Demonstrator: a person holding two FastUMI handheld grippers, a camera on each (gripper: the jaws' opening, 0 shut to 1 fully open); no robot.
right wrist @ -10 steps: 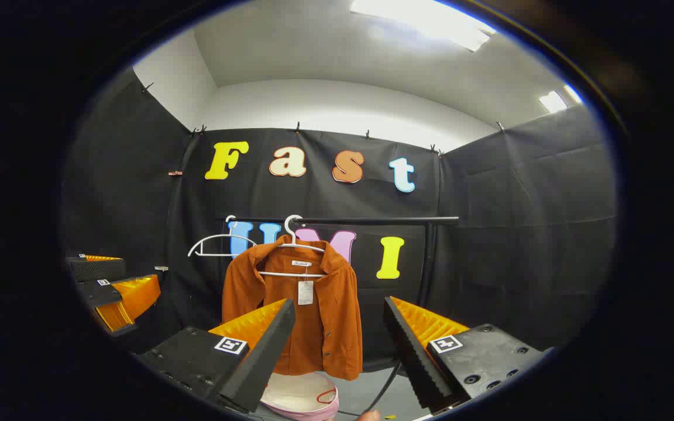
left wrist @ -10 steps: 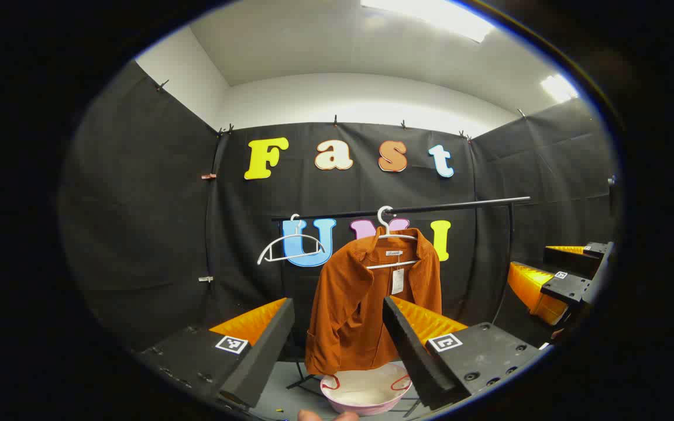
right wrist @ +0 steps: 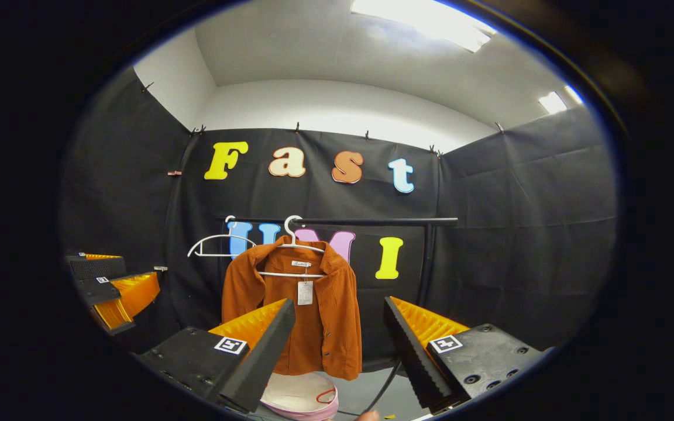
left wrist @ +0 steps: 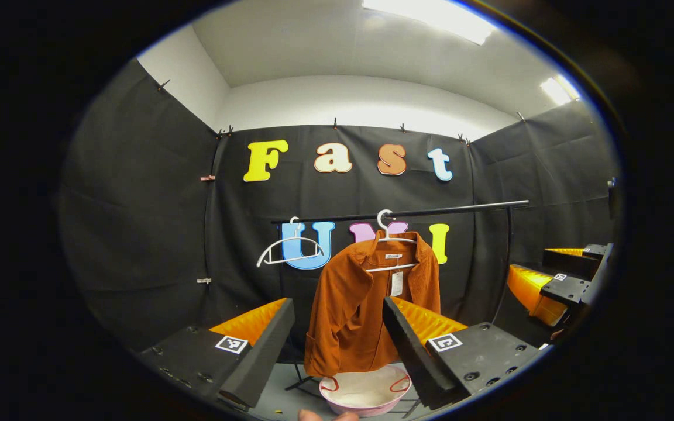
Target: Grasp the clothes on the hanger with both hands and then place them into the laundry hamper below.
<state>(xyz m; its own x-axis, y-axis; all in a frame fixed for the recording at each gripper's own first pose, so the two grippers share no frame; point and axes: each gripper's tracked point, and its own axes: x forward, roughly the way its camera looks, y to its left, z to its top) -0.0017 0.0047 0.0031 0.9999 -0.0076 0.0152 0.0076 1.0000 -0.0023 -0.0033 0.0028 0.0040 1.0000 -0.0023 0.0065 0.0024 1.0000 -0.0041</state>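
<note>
Left gripper view, change: the scene is sitting almost as it did half a second ago; the shirt and rail are lying a shade lower and the far hand-held gripper is showing slightly less at the right edge.
Left gripper view, garment: a rust-orange shirt (left wrist: 372,310) is hanging open-collared on a white hanger (left wrist: 392,242) hooked over a black rail (left wrist: 460,207), a paper tag dangling at the neck; one front panel is folding across the other.
Left gripper view, hamper: a pale pink laundry hamper (left wrist: 365,393) with red handles is standing on the floor directly under the shirt hem.
Left gripper view, spare hanger: an empty white hanger (left wrist: 290,248) is hanging to the left on the same rail.
Left gripper view, pose: the left hand-held gripper (left wrist: 337,342) is pointing level at the shirt, fingers spread wide and pinching nothing, well apart from the cloth; the right hand-held gripper (left wrist: 553,280) is hovering at the right edge, also spread.

Right gripper view, change: hardly any shift; the shirt is hanging in the same place.
Right gripper view, garment: the shirt (right wrist: 296,316) is hanging flat-fronted, tag at its chest, with the hamper (right wrist: 302,397) partly hidden below.
Right gripper view, pose: the right hand-held gripper (right wrist: 340,345) is being held level, fingers spread, touching nothing; the left hand-held gripper (right wrist: 112,289) is showing at the left edge.
</note>
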